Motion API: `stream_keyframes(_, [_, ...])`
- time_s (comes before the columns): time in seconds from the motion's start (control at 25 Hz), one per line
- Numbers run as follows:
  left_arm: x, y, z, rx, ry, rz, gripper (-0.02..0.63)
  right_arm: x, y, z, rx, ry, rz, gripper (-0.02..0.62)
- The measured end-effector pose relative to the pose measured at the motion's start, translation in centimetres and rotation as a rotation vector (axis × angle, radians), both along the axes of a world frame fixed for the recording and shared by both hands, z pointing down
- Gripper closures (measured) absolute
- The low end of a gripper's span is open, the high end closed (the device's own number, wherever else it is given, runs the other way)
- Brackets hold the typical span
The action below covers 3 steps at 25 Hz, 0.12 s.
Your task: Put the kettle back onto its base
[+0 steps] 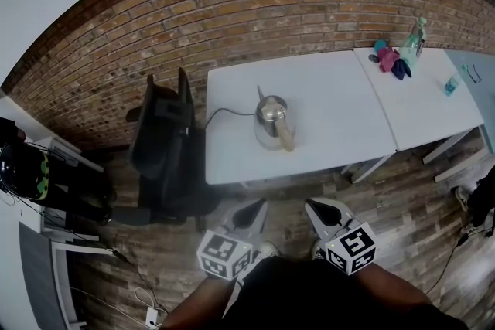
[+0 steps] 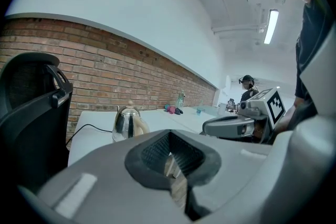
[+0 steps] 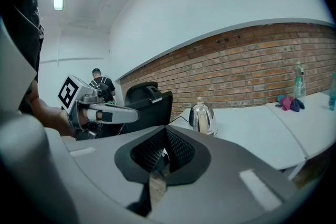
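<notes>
The shiny steel kettle (image 1: 272, 120) with a pale handle stands upright on the white table (image 1: 325, 100), left of its middle. A black cord (image 1: 224, 113) runs to its foot. The base cannot be told apart from the kettle's bottom. It also shows as kettle (image 2: 127, 122) and kettle (image 3: 201, 116). My left gripper (image 1: 260, 204) and right gripper (image 1: 311, 204) hang side by side off the table's front edge, close to the person's body. Both are shut and hold nothing, with the left gripper (image 2: 170, 157) and right gripper (image 3: 163, 157) pointing towards the table.
A black office chair (image 1: 166, 143) stands against the table's left end. A second white table (image 1: 433, 108) adjoins on the right with a spray bottle (image 1: 418, 39), pink and blue cloths (image 1: 390, 58) and a small blue bottle (image 1: 451, 83). Another person (image 2: 247, 92) stands far off.
</notes>
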State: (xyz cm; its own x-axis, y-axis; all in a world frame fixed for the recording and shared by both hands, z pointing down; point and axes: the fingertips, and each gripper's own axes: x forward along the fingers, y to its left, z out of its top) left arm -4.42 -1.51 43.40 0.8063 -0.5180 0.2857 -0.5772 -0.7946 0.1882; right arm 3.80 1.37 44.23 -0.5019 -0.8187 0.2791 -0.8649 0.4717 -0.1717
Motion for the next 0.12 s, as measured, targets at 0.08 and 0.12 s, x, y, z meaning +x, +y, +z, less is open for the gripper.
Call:
stream_keyframes(0.08, [-0.01,-0.13,0.06,0.001,0.001,0.004,0.606,-0.03,-0.11,0.07,-0.001,0.000,0.006,0.572])
stream_keyframes(0.12, [-0.02,-0.19,0.09,0.001,0.001,0.006,0.606,-0.05,-0.18,0.09,0.000,0.001,0.009,0.572])
